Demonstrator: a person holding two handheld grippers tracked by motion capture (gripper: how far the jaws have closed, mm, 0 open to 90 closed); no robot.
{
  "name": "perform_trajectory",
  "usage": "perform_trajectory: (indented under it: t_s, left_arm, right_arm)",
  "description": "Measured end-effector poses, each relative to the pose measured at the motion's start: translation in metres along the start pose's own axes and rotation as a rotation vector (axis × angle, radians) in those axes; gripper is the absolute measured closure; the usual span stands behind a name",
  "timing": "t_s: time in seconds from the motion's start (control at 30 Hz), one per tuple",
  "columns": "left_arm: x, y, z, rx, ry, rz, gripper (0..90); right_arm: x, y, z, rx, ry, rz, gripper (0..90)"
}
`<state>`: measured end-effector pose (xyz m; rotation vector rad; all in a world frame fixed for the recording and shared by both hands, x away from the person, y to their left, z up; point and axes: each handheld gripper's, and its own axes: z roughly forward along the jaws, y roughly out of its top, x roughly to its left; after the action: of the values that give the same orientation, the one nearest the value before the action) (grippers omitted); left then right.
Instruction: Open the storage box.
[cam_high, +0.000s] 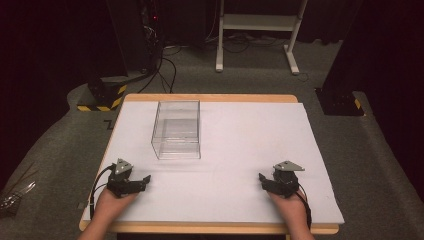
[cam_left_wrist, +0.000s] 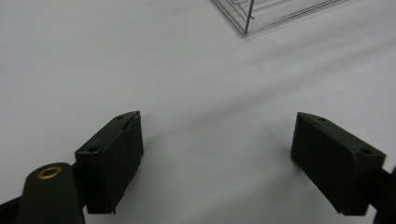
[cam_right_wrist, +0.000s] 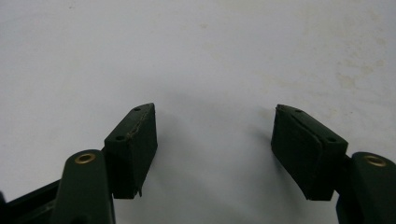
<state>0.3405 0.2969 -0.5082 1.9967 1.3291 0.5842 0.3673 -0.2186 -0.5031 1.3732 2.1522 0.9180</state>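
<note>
Handheld gripper pair: matt black throughout, bare hands and forearms, no sleeves in view.

The left gripper (cam_high: 145, 179) and right gripper (cam_high: 262, 177) share one build: a compact black body topped by a grey three-cornered plate with small dark holes, and a black cable trailing back along the forearm. In the gripper views, each carries two blocky black fingers (cam_left_wrist: 112, 161) with flat, wedge-shaped pads, two small recessed screw holes on each top face, and a brass-coloured bushing set in the rounded black link behind. One pad (cam_right_wrist: 133, 149) shows a worn, chipped upper edge.

High cam overhead; gripper cams close, low over shared white mat (cam_high: 240, 145).
</note>
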Motion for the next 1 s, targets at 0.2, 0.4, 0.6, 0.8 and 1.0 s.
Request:
perform_trajectory:
  t_s: [0.2, 0.4, 0.6, 0.8, 1.0]
  left_arm:
    - [0.000, 0.001, 0.000, 0.004, -0.001, -0.006, 17.3]
    - [0.001, 0.006, 0.001, 0.021, 0.005, 0.004, 20.6]
    - [-0.001, 0.009, 0.000, 0.007, 0.006, 0.015, 33.6]
    - [-0.006, 0.013, -0.007, -0.049, -0.004, 0.015, 36.9]
    - [-0.010, 0.017, -0.012, -0.095, -0.032, 0.007, 38.6]
  right_arm:
    - [0.000, 0.000, 0.000, -0.003, 0.000, -0.001, 31.4]
    - [0.000, 0.000, 0.000, -0.004, 0.000, 0.001, 31.4]
    - [0.000, 0.000, 0.000, -0.004, 0.000, 0.001, 31.4]
    - [0.000, 0.000, 0.000, -0.005, 0.004, 0.000, 31.2]
    - [-0.001, 0.000, 0.000, -0.004, 0.005, -0.001, 31.2]
